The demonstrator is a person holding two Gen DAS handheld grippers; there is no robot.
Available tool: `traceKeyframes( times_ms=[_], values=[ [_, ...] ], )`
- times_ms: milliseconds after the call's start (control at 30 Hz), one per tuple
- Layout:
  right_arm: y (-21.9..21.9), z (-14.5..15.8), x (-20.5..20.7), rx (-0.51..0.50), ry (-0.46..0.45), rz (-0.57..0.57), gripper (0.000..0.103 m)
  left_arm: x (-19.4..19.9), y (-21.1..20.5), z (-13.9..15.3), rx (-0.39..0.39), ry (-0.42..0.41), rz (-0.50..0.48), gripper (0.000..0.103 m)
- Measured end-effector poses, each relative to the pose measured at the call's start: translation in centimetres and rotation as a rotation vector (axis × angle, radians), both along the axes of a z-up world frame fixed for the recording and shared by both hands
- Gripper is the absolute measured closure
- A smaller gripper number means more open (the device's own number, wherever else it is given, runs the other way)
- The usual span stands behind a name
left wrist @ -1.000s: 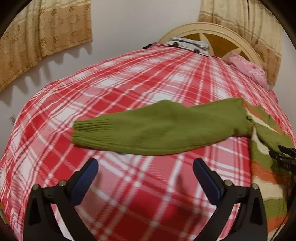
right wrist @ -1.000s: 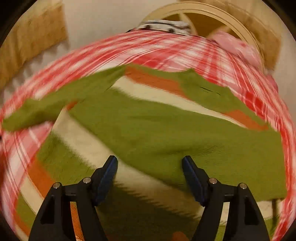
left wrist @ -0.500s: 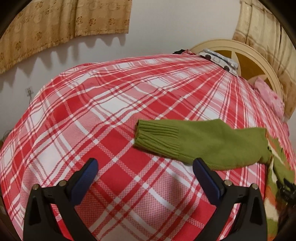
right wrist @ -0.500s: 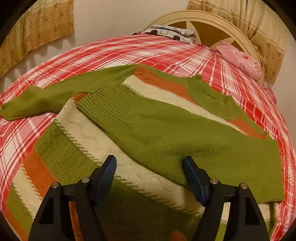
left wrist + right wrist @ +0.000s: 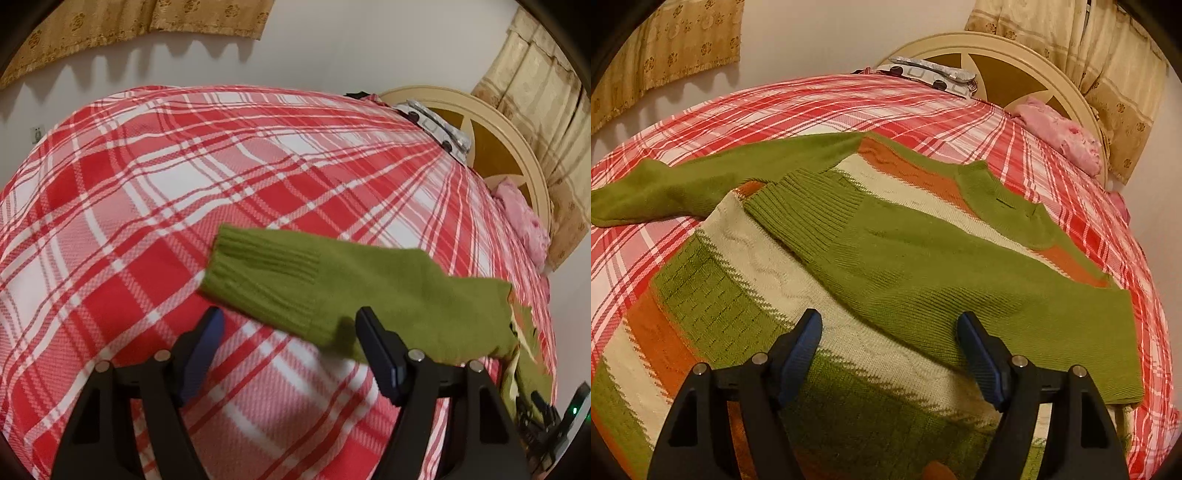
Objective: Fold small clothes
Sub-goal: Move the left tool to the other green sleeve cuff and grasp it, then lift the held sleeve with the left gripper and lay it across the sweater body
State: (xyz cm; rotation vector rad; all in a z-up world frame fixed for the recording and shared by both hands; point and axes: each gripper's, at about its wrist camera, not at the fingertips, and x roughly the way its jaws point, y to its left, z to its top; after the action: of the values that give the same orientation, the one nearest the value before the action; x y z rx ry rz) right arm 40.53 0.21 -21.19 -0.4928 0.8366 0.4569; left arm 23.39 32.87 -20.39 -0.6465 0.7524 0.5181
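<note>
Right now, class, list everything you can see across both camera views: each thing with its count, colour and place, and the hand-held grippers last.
sweater: one, green with cream and orange stripes, flat on the bed, one sleeve folded across its body
outstretched sleeve: one, green, lying out on the bedspread
bedspread: one, red and white plaid, covering the bed
headboard: one, cream and brown, far end of the bed
patterned pillow: one, white and grey, against the headboard
pink cloth: one, by the headboard
curtains: two, tan, on the wall
left hand-held gripper: black with blue pads, jaws closing, nothing between them, beside the sleeve cuff
right hand-held gripper: open, over the sweater
</note>
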Motion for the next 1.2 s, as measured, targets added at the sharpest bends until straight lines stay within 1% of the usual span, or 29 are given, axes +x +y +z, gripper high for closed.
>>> traceKeyframes(
  times_ms=[100, 133, 233, 300, 333, 367, 433, 467, 667, 833, 933, 1000, 1200],
  values=[
    [0.1, 0.0, -0.1, -0.006, -0.009, 0.000, 0.027, 0.3, 0.5, 0.0, -0.034, -0.024, 0.020, 0.028],
    [0.2, 0.0, -0.1, -0.008, -0.011, 0.000, 0.027, 0.3, 0.6, 0.0, -0.038, -0.030, 0.028, 0.030],
    [0.2, -0.1, -0.1, -0.009, -0.014, 0.000, 0.027, 0.8, 0.7, -0.2, -0.016, -0.050, 0.042, 0.037],
    [0.2, -0.1, -0.1, -0.009, -0.015, 0.000, 0.027, 1.1, 0.7, -0.4, 0.006, -0.054, 0.048, 0.048],
    [0.2, -0.1, -0.1, -0.010, -0.016, 0.000, 0.027, 1.2, 0.7, -0.4, 0.013, -0.056, 0.052, 0.063],
    [0.3, -0.1, -0.2, -0.011, -0.017, 0.000, 0.027, 1.2, 0.9, -0.4, 0.003, -0.070, 0.048, 0.081],
    [0.3, -0.1, -0.2, -0.015, -0.022, 0.000, 0.027, 1.1, 1.3, -0.6, -0.055, -0.098, 0.031, 0.091],
    [0.4, -0.1, -0.2, -0.016, -0.024, 0.000, 0.027, 0.9, 1.4, -0.6, -0.069, -0.119, 0.031, 0.093],
    [0.4, -0.1, -0.2, -0.015, -0.025, -0.001, 0.027, 0.3, 0.6, 1.4, -0.044, -0.195, -0.006, 0.094],
    [0.4, -0.1, -0.2, -0.012, -0.022, -0.005, 0.026, 0.9, -0.3, 3.1, -0.031, -0.238, -0.062, 0.094],
    [0.3, -0.1, -0.1, -0.010, -0.019, -0.016, 0.023, 1.5, -1.0, 4.3, -0.024, -0.271, -0.101, 0.095],
    [0.2, -0.2, 0.1, -0.003, -0.011, -0.027, 0.019, 2.1, -1.4, 5.3, -0.019, -0.295, -0.127, 0.095],
    [-0.1, -0.2, 0.5, 0.020, 0.012, -0.039, 0.018, 2.7, -1.9, 9.1, 0.025, -0.373, -0.164, 0.095]
  ],
)
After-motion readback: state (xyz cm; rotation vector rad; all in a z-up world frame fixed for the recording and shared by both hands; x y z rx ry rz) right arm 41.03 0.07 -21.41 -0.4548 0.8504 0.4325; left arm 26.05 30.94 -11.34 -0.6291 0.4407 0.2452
